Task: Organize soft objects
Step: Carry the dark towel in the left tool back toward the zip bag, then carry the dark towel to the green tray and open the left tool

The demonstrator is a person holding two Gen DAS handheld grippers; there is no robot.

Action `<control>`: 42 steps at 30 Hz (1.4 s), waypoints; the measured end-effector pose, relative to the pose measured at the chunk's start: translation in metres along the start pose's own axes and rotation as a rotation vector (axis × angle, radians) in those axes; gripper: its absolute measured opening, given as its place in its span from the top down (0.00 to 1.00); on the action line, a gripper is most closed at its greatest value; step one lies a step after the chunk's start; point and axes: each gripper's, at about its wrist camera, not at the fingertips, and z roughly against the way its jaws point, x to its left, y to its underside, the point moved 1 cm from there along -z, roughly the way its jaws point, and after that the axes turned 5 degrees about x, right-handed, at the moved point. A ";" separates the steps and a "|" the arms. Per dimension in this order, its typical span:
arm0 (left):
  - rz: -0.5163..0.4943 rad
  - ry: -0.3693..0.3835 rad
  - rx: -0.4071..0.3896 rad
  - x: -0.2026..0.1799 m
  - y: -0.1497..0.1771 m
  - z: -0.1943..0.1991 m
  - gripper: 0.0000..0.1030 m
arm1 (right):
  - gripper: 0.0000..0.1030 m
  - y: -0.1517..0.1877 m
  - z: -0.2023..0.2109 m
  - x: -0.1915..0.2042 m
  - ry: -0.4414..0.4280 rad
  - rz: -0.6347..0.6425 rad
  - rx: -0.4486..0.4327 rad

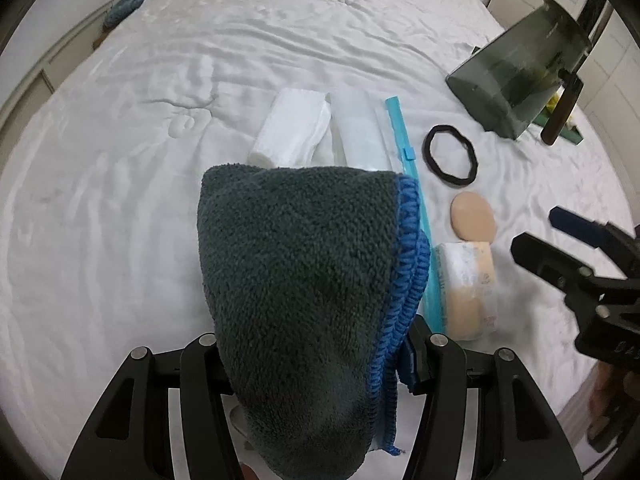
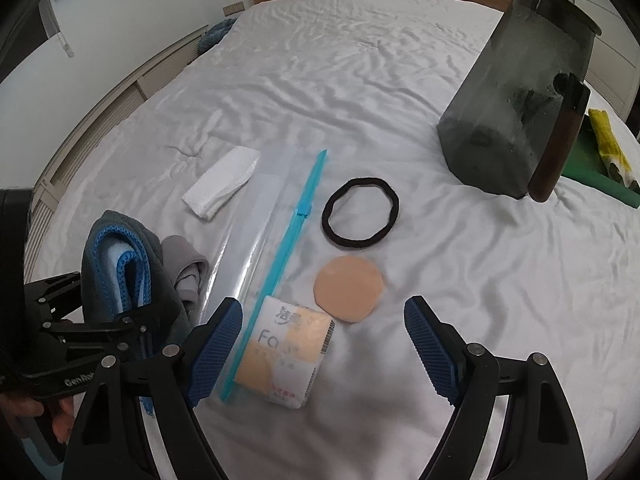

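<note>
Above the white bedsheet (image 2: 400,80), a folded grey towel (image 1: 304,280) is clamped in the left gripper (image 1: 320,356), likely for bagging in the clear zip bag (image 2: 256,216) alongside. The right gripper (image 2: 324,344) is held wide and empty over the tissue pack (image 2: 288,356).

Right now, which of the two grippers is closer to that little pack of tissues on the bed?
Right. The right gripper hangs open directly over the tissue pack, its left finger beside it. The left gripper, clamped on a folded grey towel, sits further off, beyond the zip bag.
</note>
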 end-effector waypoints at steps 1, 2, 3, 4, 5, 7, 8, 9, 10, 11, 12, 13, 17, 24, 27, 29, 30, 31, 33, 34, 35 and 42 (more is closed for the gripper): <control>0.003 0.014 -0.001 0.001 0.000 0.001 0.50 | 0.19 0.000 -0.001 0.000 0.000 -0.002 0.001; 0.007 0.034 0.002 0.002 -0.001 0.002 0.50 | 0.19 0.000 -0.001 0.000 0.001 -0.004 0.002; 0.011 0.049 0.006 0.003 -0.001 0.002 0.50 | 0.19 0.001 -0.002 -0.001 0.000 -0.006 0.002; 0.016 0.059 0.008 0.005 -0.001 0.002 0.49 | 0.19 0.001 -0.002 -0.001 -0.001 -0.007 0.003; 0.017 0.063 0.013 0.006 -0.002 0.001 0.49 | 0.20 0.001 -0.002 -0.001 -0.002 -0.007 0.002; 0.009 0.074 0.023 0.006 -0.003 -0.001 0.47 | 0.20 0.001 -0.003 -0.002 -0.002 -0.007 0.001; 0.007 0.080 0.025 0.005 -0.003 -0.002 0.46 | 0.20 0.001 -0.003 -0.002 -0.002 -0.007 0.002; 0.007 0.087 0.028 0.005 -0.003 -0.002 0.46 | 0.20 0.001 -0.003 -0.002 -0.002 -0.009 0.001; 0.002 0.094 0.030 0.004 -0.002 -0.002 0.45 | 0.20 0.001 -0.003 -0.002 -0.003 -0.010 0.001; -0.006 0.089 0.031 0.004 -0.002 -0.003 0.44 | 0.20 0.002 -0.003 -0.003 -0.004 -0.011 0.002; -0.012 0.080 0.033 0.004 -0.002 -0.004 0.44 | 0.20 0.002 -0.003 -0.003 -0.004 -0.011 0.002; -0.013 0.078 0.040 0.005 -0.002 -0.006 0.44 | 0.20 0.002 -0.003 -0.004 -0.004 -0.011 0.002; -0.015 0.059 0.064 0.009 -0.001 -0.016 0.44 | 0.20 0.002 -0.004 -0.004 -0.005 -0.008 -0.001; -0.023 0.060 0.065 0.011 0.000 -0.018 0.44 | 0.20 0.000 -0.009 -0.001 -0.008 -0.005 -0.001; -0.013 0.084 0.065 0.015 0.001 -0.015 0.44 | 0.20 -0.001 -0.011 0.002 -0.010 0.000 -0.001; -0.002 0.100 0.067 0.018 0.001 -0.015 0.44 | 0.20 -0.002 -0.012 0.004 -0.013 0.000 -0.002; 0.003 0.108 0.068 0.020 0.001 -0.014 0.44 | 0.20 -0.002 -0.012 0.004 -0.014 0.001 -0.002; 0.006 0.115 0.069 0.021 0.001 -0.014 0.44 | 0.20 -0.002 -0.013 0.005 -0.014 0.002 -0.003; 0.010 0.123 0.069 0.022 0.001 -0.014 0.44 | 0.20 -0.002 -0.014 0.005 -0.016 0.002 -0.003; 0.011 0.125 0.068 0.023 0.002 -0.014 0.44 | 0.20 -0.003 -0.015 0.005 -0.016 0.001 -0.003; 0.011 0.124 0.069 0.023 0.002 -0.014 0.44 | 0.20 -0.003 -0.015 0.005 -0.016 0.001 -0.002; 0.003 0.119 0.075 0.021 0.002 -0.013 0.44 | 0.21 -0.003 -0.016 0.005 -0.018 -0.001 -0.002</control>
